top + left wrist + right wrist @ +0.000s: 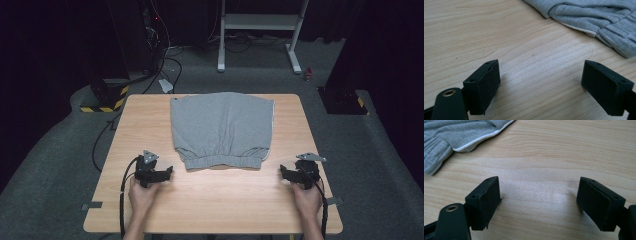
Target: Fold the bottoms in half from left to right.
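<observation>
Grey knitted shorts (222,127) with a gathered elastic waistband lie flat in the middle of the pale wooden table (210,200), the waistband turned toward us and the leg hems toward the far edge. We hold the left gripper (167,173) just off the near-left corner of the waistband and the right gripper (283,173) just off the near-right corner, both low over the bare wood and apart from the cloth. Both sets of jaws stand wide apart with nothing between them.

To do this step well, we judge that each gripper should slide inward along the table until one pad goes under the waistband corner and the other over it, so we catch every layer rather than only the top one. Closing both at once and at the same height should keep the fabric from skewing.

In the left gripper view the soft ribbed-looking jersey (599,17) bunches into folds at the corner. A thin white piping (482,137) runs along the side seam in the right gripper view. The cloth looks limp and will likely sag between the two grips.
</observation>
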Demonstrator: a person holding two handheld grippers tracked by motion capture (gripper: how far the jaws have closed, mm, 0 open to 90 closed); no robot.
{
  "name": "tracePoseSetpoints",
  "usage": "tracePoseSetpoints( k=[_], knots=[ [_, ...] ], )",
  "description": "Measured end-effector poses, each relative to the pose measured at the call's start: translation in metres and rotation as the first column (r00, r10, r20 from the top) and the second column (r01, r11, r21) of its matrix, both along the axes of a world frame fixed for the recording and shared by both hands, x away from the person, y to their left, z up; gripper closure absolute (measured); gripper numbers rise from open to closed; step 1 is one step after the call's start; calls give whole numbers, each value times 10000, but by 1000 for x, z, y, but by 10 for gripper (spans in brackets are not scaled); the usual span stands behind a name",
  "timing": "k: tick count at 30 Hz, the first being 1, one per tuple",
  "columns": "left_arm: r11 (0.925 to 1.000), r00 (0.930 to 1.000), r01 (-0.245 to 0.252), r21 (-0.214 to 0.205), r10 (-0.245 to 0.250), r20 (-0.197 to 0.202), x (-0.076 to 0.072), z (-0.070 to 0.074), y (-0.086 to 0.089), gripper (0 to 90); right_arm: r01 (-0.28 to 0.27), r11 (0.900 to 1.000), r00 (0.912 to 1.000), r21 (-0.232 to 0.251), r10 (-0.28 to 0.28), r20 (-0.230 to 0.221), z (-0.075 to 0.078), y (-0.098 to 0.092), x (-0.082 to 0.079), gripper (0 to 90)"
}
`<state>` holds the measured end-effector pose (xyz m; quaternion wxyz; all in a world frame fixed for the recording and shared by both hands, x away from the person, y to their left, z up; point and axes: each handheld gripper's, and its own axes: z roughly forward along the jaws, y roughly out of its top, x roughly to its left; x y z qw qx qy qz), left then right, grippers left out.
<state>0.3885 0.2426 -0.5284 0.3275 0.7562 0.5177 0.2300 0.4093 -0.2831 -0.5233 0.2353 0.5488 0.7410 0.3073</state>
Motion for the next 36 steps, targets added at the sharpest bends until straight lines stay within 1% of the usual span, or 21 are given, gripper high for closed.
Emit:
tracePoseSetpoints(
  k=[26,27,28,29,30,33,36],
  knots=[
    [10000,10000,-70,-43,70,27,-1,0,0,166,-7,10000,10000,6,7,15,0,-1,0,195],
    [9999,10000,-95,-67,95,30,0,0,-1,167,9,10000,10000,17,-9,3,0,-1,0,200],
    [9999,10000,-93,-86,93,25,1,0,-1,167,7,10000,10000,13,-7,42,0,-1,0,226],
    [9999,10000,-93,-86,93,25,1,0,-1,167,7,10000,10000,13,-7,42,0,-1,0,226],
    [10000,10000,13,-69,-13,26,2,0,-1,167,62,10000,9999,43,-62,80,0,0,1,247],
    [10000,10000,17,-46,-17,28,2,0,-2,168,-229,9997,9997,4,229,94,1,1,0,248],
    [10000,10000,16,-55,-16,23,2,0,-2,165,-238,9997,9997,7,238,99,0,1,0,248]
  ],
)
